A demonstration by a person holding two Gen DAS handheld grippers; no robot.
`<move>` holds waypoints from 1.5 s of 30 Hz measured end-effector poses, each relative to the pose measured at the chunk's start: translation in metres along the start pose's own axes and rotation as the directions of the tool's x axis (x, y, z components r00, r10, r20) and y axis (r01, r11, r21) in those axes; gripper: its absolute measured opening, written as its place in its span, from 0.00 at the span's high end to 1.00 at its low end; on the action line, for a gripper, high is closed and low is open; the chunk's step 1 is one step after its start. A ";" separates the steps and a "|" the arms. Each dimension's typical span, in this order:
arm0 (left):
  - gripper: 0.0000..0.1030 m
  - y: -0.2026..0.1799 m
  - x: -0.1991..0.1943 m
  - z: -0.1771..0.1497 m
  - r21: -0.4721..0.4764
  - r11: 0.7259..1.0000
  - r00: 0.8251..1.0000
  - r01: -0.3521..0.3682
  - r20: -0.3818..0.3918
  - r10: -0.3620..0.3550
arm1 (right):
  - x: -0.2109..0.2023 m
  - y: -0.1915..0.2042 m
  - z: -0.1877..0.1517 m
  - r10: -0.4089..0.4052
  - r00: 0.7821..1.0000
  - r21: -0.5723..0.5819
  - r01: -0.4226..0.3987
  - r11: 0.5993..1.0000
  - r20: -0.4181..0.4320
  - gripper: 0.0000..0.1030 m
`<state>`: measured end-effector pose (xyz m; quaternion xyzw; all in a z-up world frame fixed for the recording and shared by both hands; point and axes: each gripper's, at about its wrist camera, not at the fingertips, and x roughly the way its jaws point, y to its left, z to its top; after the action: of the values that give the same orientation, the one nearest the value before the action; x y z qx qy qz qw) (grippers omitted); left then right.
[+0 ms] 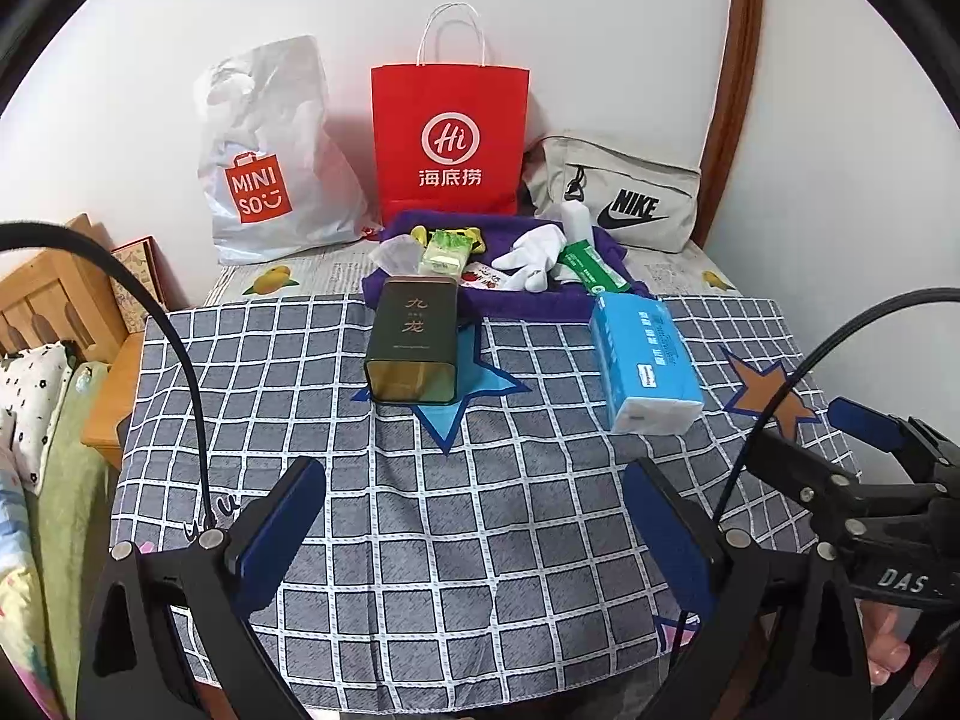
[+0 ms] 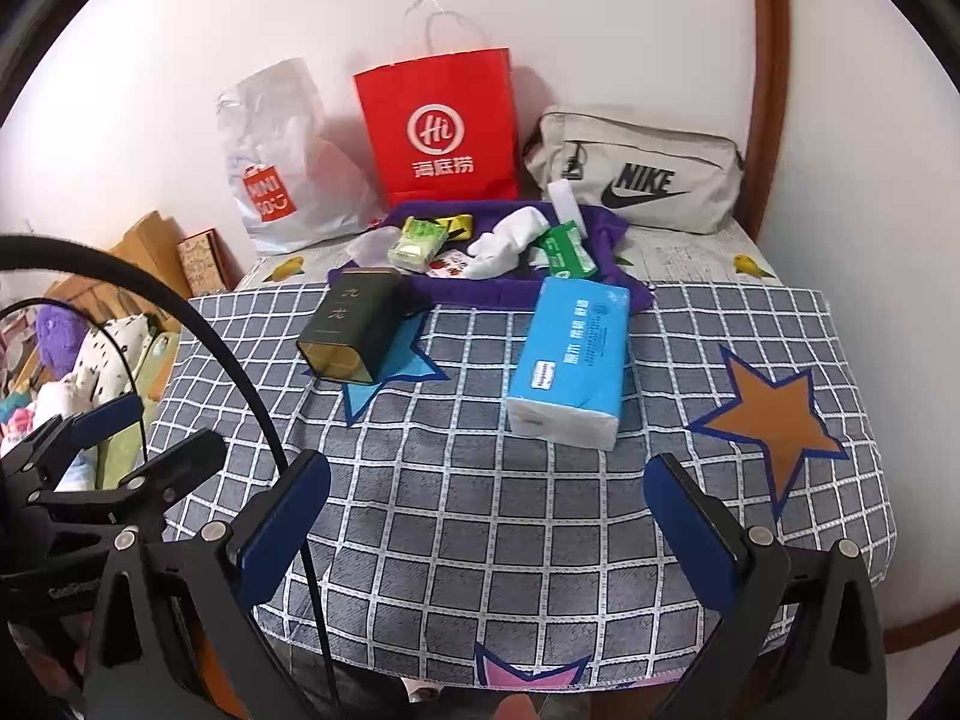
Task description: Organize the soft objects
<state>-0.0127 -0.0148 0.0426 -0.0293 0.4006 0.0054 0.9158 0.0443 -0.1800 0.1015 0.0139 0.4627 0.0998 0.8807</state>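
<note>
On the far side of the checked tablecloth (image 1: 420, 510), a purple cloth tray (image 1: 528, 300) holds a loose pile: a white glove (image 1: 531, 261), a green tissue packet (image 1: 444, 252), a green-and-white box (image 1: 591, 267), a white bottle (image 1: 577, 219), a crumpled clear wrapper (image 1: 399, 255) and a small red-printed sachet (image 1: 483, 276). A yellow item shows behind the green packet, too hidden to name. Just in front of the tray, a dark green tea tin (image 1: 414, 342) lies on its side across a blue star patch, and a blue pack of facial tissues (image 1: 642, 360) lies well apart to its right. Against the wall stand a white Miniso plastic bag (image 1: 270, 150), a red Haidilao paper bag (image 1: 450, 138) and a beige Nike pouch (image 1: 624, 192); their contents cannot be seen. The left gripper (image 1: 474, 516) hangs over the near cloth with its jaws spread wide and nothing between them. The right gripper (image 2: 486, 516) is likewise parted and empty, near the table's front edge.
</note>
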 end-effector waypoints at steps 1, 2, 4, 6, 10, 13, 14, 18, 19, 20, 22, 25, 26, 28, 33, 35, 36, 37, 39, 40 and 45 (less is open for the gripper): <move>0.03 0.000 -0.001 0.000 0.002 1.000 1.000 0.001 0.000 -0.001 | 0.000 0.001 0.000 -0.005 1.000 -0.012 0.005 1.000 -0.001 0.00; 0.03 -0.001 -0.001 0.000 0.003 1.000 1.000 0.002 0.000 -0.002 | 0.000 0.001 0.000 -0.006 1.000 -0.016 0.006 1.000 0.001 0.00; 0.03 -0.001 -0.002 0.000 0.004 1.000 1.000 0.002 0.001 -0.002 | 0.000 0.000 0.000 -0.007 1.000 -0.011 0.007 1.000 -0.001 0.00; 0.03 -0.002 -0.002 0.000 0.006 1.000 1.000 0.009 0.000 -0.009 | 0.001 -0.001 0.000 -0.007 1.000 -0.009 0.007 1.000 -0.001 0.00; 0.03 -0.003 -0.002 0.001 0.008 1.000 1.000 0.003 -0.003 -0.003 | 0.001 -0.001 0.000 -0.023 1.000 -0.011 0.023 1.000 -0.003 0.00; 0.03 -0.002 -0.002 0.001 0.003 1.000 1.000 0.006 -0.003 -0.006 | 0.000 -0.001 0.000 -0.021 1.000 -0.010 0.021 1.000 -0.001 0.00; 0.03 -0.003 -0.001 0.001 0.004 1.000 1.000 0.004 -0.005 -0.004 | -0.001 -0.001 0.000 -0.022 1.000 -0.010 0.022 1.000 -0.002 0.00; 0.03 -0.003 0.000 0.000 0.003 1.000 1.000 -0.002 -0.007 0.002 | 0.000 -0.002 0.001 -0.030 1.000 -0.014 0.030 0.999 -0.002 0.00; 0.03 -0.002 0.000 0.000 0.000 1.000 1.000 0.001 -0.007 -0.001 | 0.001 -0.002 0.000 -0.027 1.000 -0.013 0.027 1.000 -0.003 0.00; 0.03 -0.002 0.000 0.000 -0.002 1.000 1.000 0.002 -0.007 -0.002 | 0.001 -0.002 0.000 -0.025 1.000 -0.012 0.025 1.000 -0.002 0.00; 0.03 -0.002 0.001 0.000 0.000 1.000 1.000 0.001 -0.010 -0.001 | 0.002 -0.003 0.000 -0.026 1.000 -0.009 0.026 1.000 -0.006 0.00; 0.03 -0.003 0.001 -0.001 0.004 1.000 1.000 -0.002 -0.010 0.002 | 0.002 -0.002 -0.001 -0.032 0.999 -0.016 0.032 0.999 -0.006 0.00; 0.03 -0.003 0.002 0.000 0.002 1.000 1.000 0.001 -0.012 -0.001 | 0.002 -0.002 -0.001 -0.031 0.999 -0.015 0.031 0.999 -0.006 0.00; 0.03 -0.002 0.002 0.000 0.002 1.000 1.000 0.003 -0.013 -0.003 | 0.003 -0.002 -0.001 -0.034 0.999 -0.011 0.034 0.999 -0.006 0.00; 0.03 -0.002 0.003 0.000 -0.002 1.000 1.000 0.006 -0.013 -0.006 | 0.003 -0.001 -0.002 -0.034 0.999 -0.007 0.034 0.999 -0.008 0.00; 0.03 -0.002 0.002 -0.001 -0.003 1.000 1.000 0.006 -0.014 -0.006 | 0.003 -0.001 -0.002 -0.037 0.999 -0.006 0.037 0.999 -0.008 0.00; 0.03 -0.002 0.002 -0.001 -0.002 1.000 1.000 0.006 -0.014 -0.006 | 0.003 -0.001 -0.002 -0.037 0.999 -0.008 0.037 0.999 -0.009 0.00; 0.03 -0.001 0.002 -0.001 -0.002 1.000 1.000 0.006 -0.014 -0.006 | 0.004 -0.001 -0.002 -0.036 0.999 -0.010 0.036 0.999 -0.010 0.00; 0.03 -0.001 0.002 -0.001 -0.002 1.000 1.000 0.007 -0.014 -0.007 | 0.004 -0.001 -0.002 -0.038 0.999 -0.010 0.038 0.999 -0.009 0.00; 0.03 -0.001 0.002 -0.001 -0.001 1.000 1.000 0.008 -0.014 -0.008 | 0.004 0.000 -0.002 -0.039 0.999 -0.011 0.039 0.999 -0.008 0.00; 0.03 -0.001 0.001 -0.002 0.000 1.000 1.000 0.002 -0.011 -0.002 | 0.004 0.000 -0.002 -0.041 0.999 -0.012 0.041 0.999 -0.009 0.00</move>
<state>-0.0133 -0.0160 0.0410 -0.0300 0.4058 0.0042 0.9135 0.0449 -0.1795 0.0967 -0.0011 0.4664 0.0843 0.8805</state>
